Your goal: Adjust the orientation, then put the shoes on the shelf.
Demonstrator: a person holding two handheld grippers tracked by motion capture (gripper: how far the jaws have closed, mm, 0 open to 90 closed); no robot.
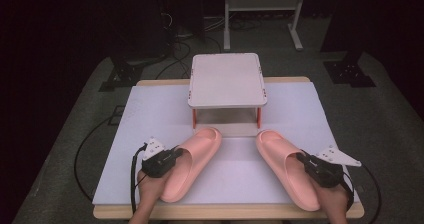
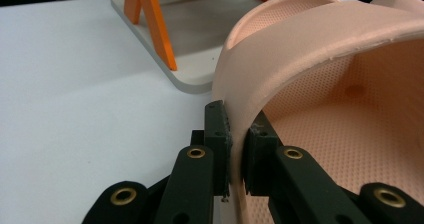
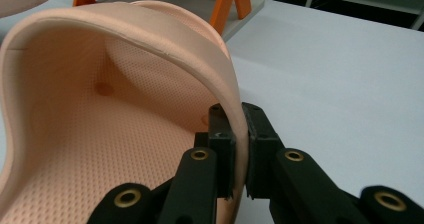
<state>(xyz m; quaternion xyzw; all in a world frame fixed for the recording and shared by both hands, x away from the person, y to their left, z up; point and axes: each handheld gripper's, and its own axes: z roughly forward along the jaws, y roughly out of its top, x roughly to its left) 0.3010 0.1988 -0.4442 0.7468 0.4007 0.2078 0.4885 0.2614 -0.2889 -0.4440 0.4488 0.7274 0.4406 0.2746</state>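
I pinched each slipper's (image 1: 192, 161) strap with both claws (image 2: 236, 149) clamped tight, meaning to lift level and together toward the rack (image 1: 227, 79)

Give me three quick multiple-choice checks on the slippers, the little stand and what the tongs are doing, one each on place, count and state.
1. Where do the slippers lie relative to the stand?
A. On top of it
B. On the table in front of it, toes toward it
C. Behind it

2. How many pink slippers are there?
A. One
B. Two
C. Three

3. What are the left tongs doing?
A. Clamped on the strap edge of the left slipper
B. Open above the table
C. Gripping a stand leg

Key: 1 B, both lie on the white table with toes by the stand's base. 2 B, left slipper and right slipper. 3 A, pads press the strap; the right tongs do likewise.
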